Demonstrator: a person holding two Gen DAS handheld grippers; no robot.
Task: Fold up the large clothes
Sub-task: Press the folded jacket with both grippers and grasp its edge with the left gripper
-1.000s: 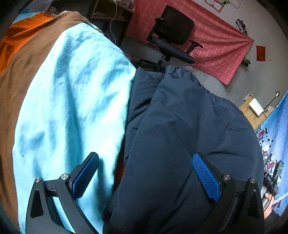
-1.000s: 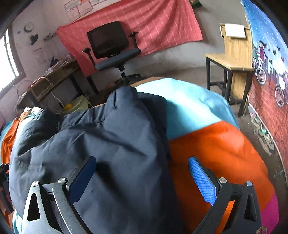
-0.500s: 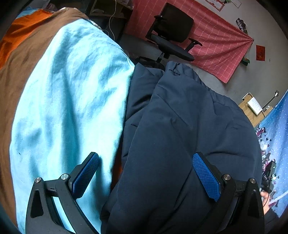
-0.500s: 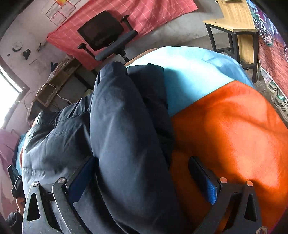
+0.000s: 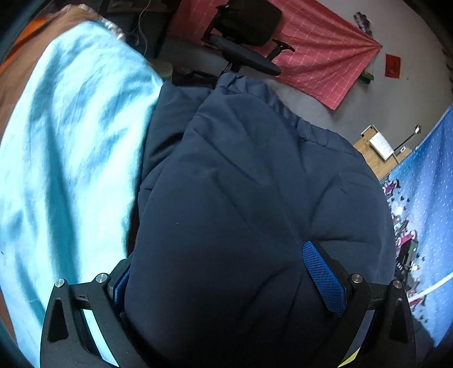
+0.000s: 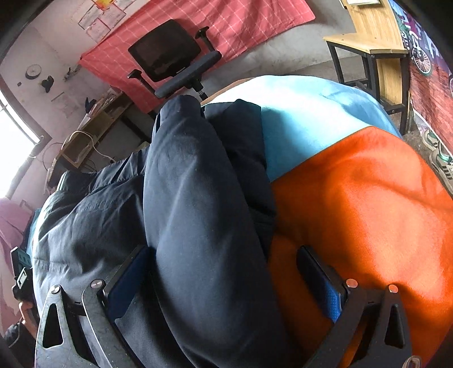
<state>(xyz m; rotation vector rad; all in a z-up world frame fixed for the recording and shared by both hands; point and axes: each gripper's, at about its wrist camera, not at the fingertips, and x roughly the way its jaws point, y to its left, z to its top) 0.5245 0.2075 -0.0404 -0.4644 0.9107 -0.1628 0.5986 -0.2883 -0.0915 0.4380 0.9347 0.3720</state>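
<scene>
Home workroom: office chair [image 6: 170,59], wooden desk [image 6: 371,36], cloth-hung wall [image 5: 320,48].

Readable text: none — no word, brand or number could be made out in either view.
Red square paper [image 5: 393,65] on the grey wall: it carried no mark that could be told at that size.
White sheet [image 5: 380,143] on the wooden desk: it showed faint lines only, too small to read.
Papers [image 6: 97,18] pinned above the red checked cloth: print was blurred — nothing legible.
Round dial [image 6: 33,71] on the pink wall: no numerals could be told.
Small black device [image 5: 404,256] at the right edge: pale marks showed, unreadable.
</scene>
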